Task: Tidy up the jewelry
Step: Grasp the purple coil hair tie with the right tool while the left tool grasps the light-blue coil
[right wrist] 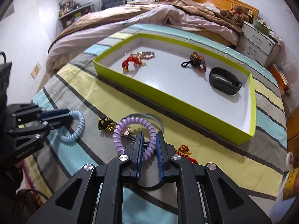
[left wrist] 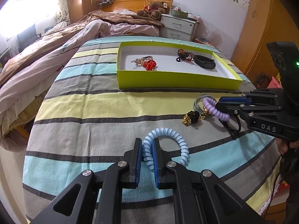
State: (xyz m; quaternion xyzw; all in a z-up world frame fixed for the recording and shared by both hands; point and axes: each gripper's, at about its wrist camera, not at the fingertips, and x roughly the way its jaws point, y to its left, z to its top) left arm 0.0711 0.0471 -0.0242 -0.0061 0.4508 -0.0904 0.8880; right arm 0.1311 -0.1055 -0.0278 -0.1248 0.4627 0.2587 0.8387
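Observation:
My left gripper (left wrist: 148,142) is shut on a light blue spiral bracelet (left wrist: 173,133), just above the striped cloth. It also shows in the right wrist view (right wrist: 79,125). My right gripper (right wrist: 149,137) is shut on a purple spiral bracelet (right wrist: 130,121), which also shows in the left wrist view (left wrist: 214,109). A lime green tray (left wrist: 175,79) with a white floor lies beyond; it holds a red bracelet (left wrist: 150,64), a gold chain (left wrist: 141,59), a brown bead bracelet (left wrist: 184,54) and a black band (left wrist: 204,62).
On the cloth lie a black and gold piece (left wrist: 191,118), a clear bangle (left wrist: 199,102) and a red and gold piece (right wrist: 184,150). An unmade bed (left wrist: 56,43) and a white drawer unit (left wrist: 178,28) stand behind.

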